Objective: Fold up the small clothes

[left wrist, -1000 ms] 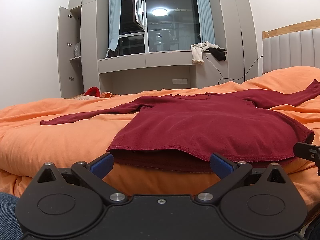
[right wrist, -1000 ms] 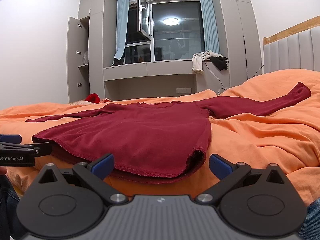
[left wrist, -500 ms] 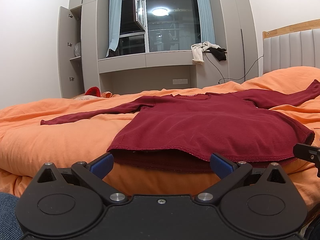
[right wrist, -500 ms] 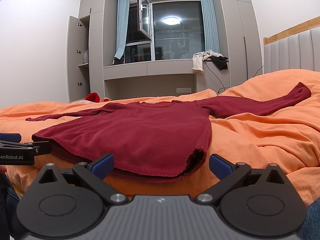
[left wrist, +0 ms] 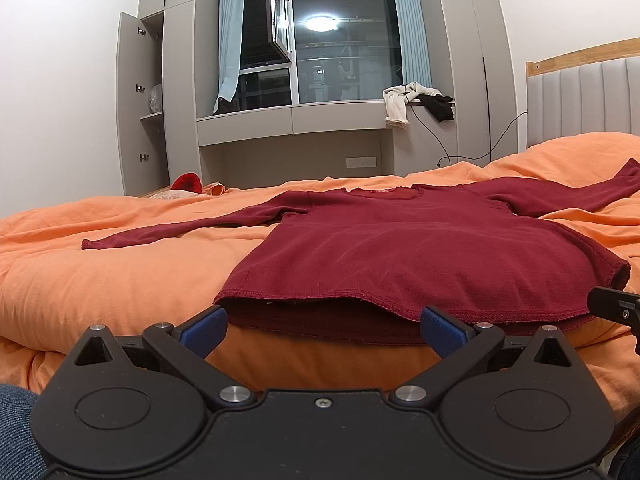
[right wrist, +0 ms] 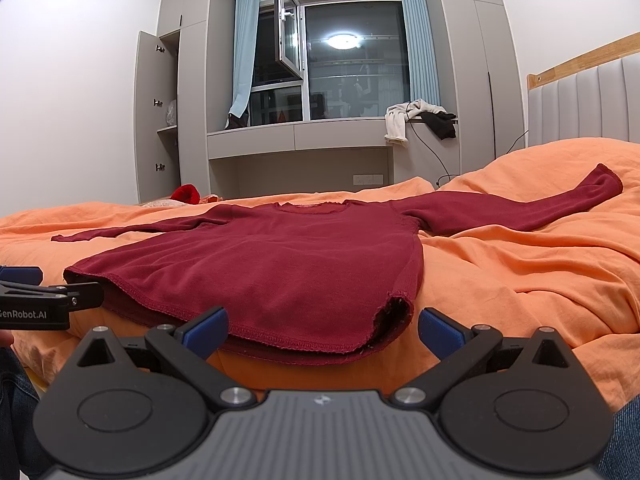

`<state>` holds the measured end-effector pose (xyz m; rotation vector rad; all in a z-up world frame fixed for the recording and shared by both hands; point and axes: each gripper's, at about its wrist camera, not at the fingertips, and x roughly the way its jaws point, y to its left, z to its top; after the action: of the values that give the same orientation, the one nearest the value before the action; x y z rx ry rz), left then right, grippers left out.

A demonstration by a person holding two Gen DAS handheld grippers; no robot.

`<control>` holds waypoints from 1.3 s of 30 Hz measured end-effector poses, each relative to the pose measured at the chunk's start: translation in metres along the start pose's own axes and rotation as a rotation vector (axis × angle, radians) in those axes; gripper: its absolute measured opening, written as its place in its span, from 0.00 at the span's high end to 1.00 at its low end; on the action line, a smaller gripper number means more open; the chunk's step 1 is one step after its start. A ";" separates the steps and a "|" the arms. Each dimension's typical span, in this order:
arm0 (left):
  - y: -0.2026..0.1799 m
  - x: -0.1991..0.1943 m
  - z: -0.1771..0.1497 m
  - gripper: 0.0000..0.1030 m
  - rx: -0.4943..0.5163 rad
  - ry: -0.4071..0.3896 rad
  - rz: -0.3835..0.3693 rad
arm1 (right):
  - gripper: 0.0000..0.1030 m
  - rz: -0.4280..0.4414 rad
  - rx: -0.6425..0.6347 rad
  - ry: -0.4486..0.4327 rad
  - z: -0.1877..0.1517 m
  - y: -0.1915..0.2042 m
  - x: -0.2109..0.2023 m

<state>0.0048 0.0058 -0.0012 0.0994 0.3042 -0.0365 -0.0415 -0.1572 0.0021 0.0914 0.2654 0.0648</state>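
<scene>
Covering the bed (left wrist: 80, 280), an orange duvet carries the red top (left wrist: 400, 256), spread flat with sleeves out. Left tongs (left wrist: 323, 330) and right tongs (right wrist: 323, 330) gape empty at its hem.

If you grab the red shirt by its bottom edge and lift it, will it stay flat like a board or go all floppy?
Probably floppy: the red shirt already drapes over the bumps of the orange duvet. Its hem gapes open, so one layer may lift alone. The long sleeves would likely dangle and drag. It looks thin, so probably light.
</scene>
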 end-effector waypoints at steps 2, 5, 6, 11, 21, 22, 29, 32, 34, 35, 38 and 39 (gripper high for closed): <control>0.000 0.000 0.000 0.00 -0.001 0.000 0.000 | 0.00 0.001 0.000 0.000 0.000 0.000 0.000; 0.000 0.000 0.000 0.00 0.000 0.000 0.000 | 0.00 0.001 -0.001 0.001 0.000 0.000 0.001; 0.000 0.000 0.000 0.00 0.000 0.000 0.000 | 0.00 0.001 -0.002 0.002 -0.001 0.001 0.001; 0.000 0.000 0.000 0.00 0.000 0.002 0.001 | 0.00 0.004 -0.004 0.005 -0.002 0.000 0.001; 0.014 0.014 0.026 0.00 -0.129 0.069 -0.072 | 0.00 0.080 0.038 -0.051 0.028 -0.011 -0.013; 0.016 0.018 0.035 0.00 -0.149 0.069 -0.086 | 0.00 0.088 0.045 -0.058 0.035 -0.015 -0.013; 0.008 0.054 0.088 0.00 -0.136 0.033 -0.096 | 0.00 0.002 -0.026 -0.120 0.079 -0.051 0.003; 0.003 0.077 0.105 0.00 -0.123 0.037 -0.083 | 0.00 -0.077 -0.002 -0.141 0.094 -0.077 0.015; 0.001 0.091 0.112 0.00 -0.131 0.046 -0.076 | 0.00 -0.150 0.020 -0.157 0.102 -0.097 0.025; 0.000 0.098 0.115 0.00 -0.140 0.054 -0.077 | 0.00 -0.186 0.035 -0.162 0.107 -0.109 0.031; -0.002 0.121 0.125 0.00 -0.150 0.072 -0.081 | 0.00 -0.270 0.112 -0.167 0.118 -0.148 0.050; -0.005 0.129 0.129 0.00 -0.142 0.074 -0.079 | 0.00 -0.290 0.147 -0.167 0.121 -0.163 0.057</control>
<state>0.1660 -0.0151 0.0820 -0.0528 0.3836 -0.0897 0.0539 -0.3248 0.0878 0.2022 0.1146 -0.2501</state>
